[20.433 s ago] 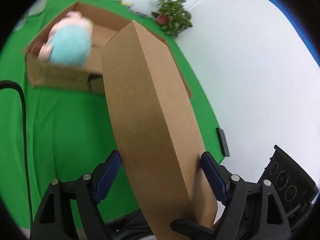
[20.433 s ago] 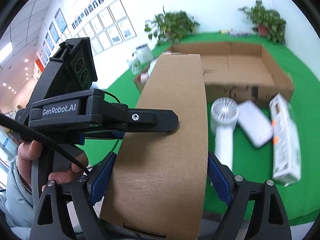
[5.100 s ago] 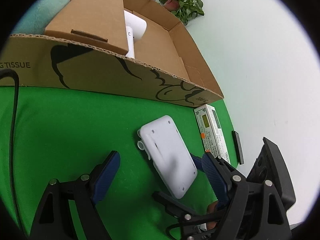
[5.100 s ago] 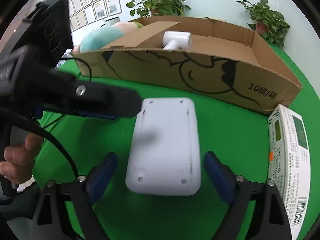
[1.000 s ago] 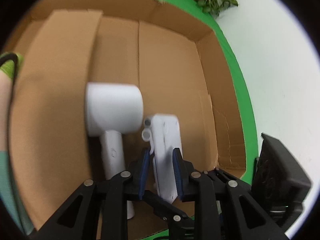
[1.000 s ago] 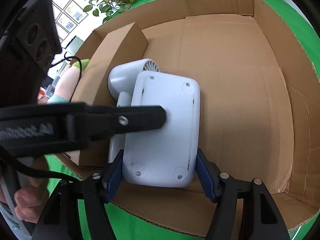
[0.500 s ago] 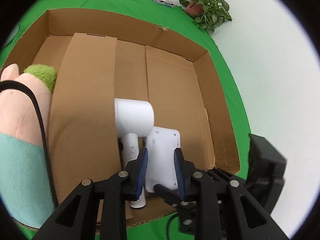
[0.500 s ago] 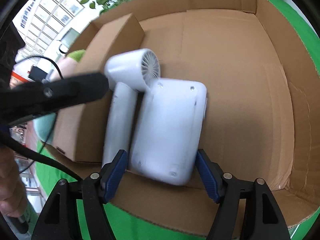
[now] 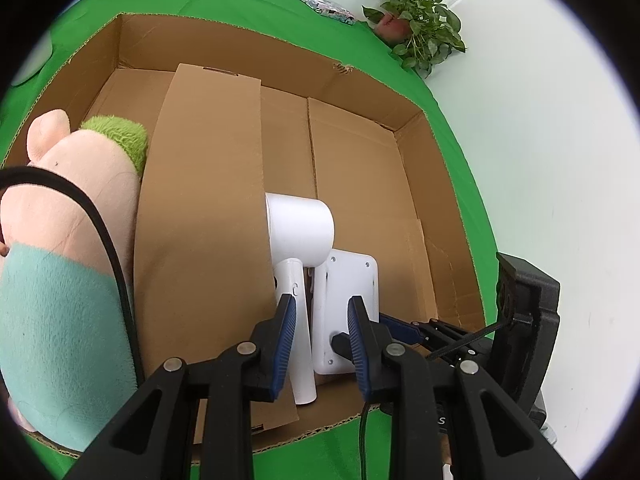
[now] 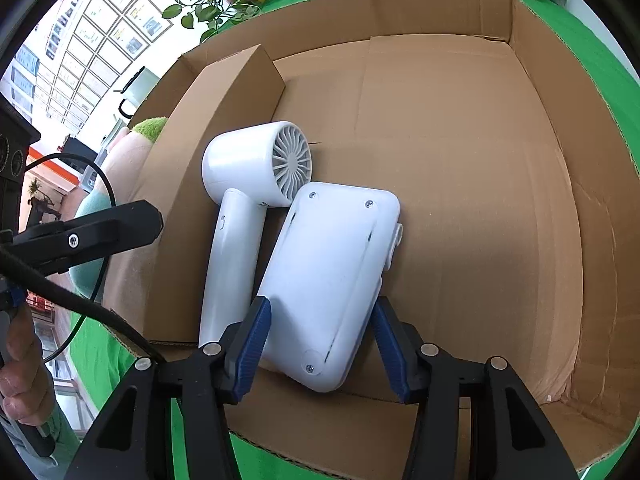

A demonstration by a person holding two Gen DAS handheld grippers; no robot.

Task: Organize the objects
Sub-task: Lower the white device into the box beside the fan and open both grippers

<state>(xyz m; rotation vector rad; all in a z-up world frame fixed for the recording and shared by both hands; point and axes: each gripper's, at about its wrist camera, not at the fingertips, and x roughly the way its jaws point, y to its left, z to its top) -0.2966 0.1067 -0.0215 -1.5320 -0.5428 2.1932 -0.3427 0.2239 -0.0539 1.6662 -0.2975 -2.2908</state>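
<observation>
White device (image 10: 332, 280) leans lengthwise on the hairdryer (image 10: 248, 208), both claws apart.

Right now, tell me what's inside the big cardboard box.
Inside the cardboard box: a plush toy, a long brown carton, a white hair dryer and a flat white device tilted against it. Anything beneath them is hidden.

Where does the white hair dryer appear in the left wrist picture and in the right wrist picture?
Left wrist view: the white hair dryer lies at centre, its handle running down toward the left gripper.
Right wrist view: the white hair dryer lies left of centre, its grille turned to the right.
Shared landmark: the long brown carton lies just left of the dryer in both views.
</observation>
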